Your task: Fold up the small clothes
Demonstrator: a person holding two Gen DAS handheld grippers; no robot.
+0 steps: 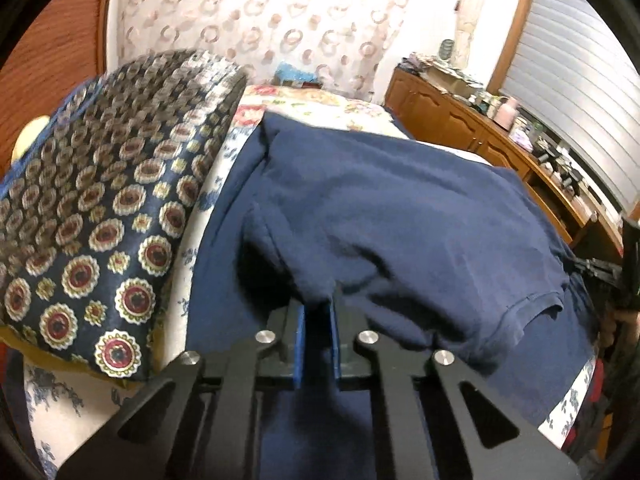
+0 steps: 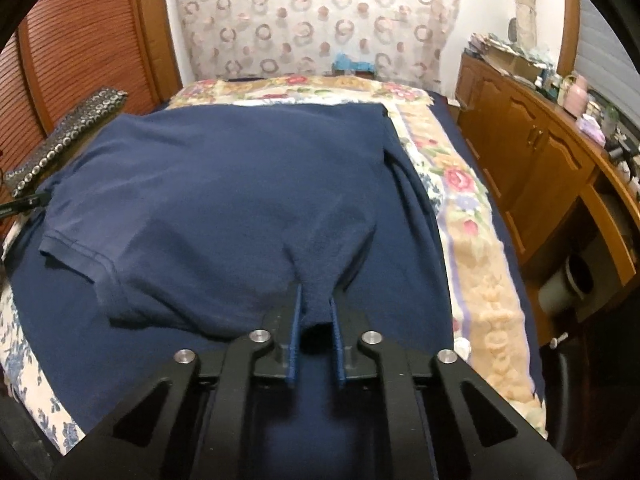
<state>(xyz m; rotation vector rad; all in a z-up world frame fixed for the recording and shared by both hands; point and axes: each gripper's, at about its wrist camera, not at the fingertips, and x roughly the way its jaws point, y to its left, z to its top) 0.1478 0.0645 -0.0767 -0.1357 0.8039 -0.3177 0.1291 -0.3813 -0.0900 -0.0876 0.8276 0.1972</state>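
Both tools, the left tool (image 1: pixel 318 304) and the right tool (image 2: pixel 316 300), are clamped on the near edge of the navy shirt (image 2: pixel 240 184), a light, limp knit spread over the bed (image 2: pixel 472 248), best held by pinched hems and corners.

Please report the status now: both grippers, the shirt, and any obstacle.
Left gripper shut on navy shirt near edge. Right gripper shut on shirt too. Shirt on bed, edge pinched up. Patterned cushion beside it, left; not blocking.
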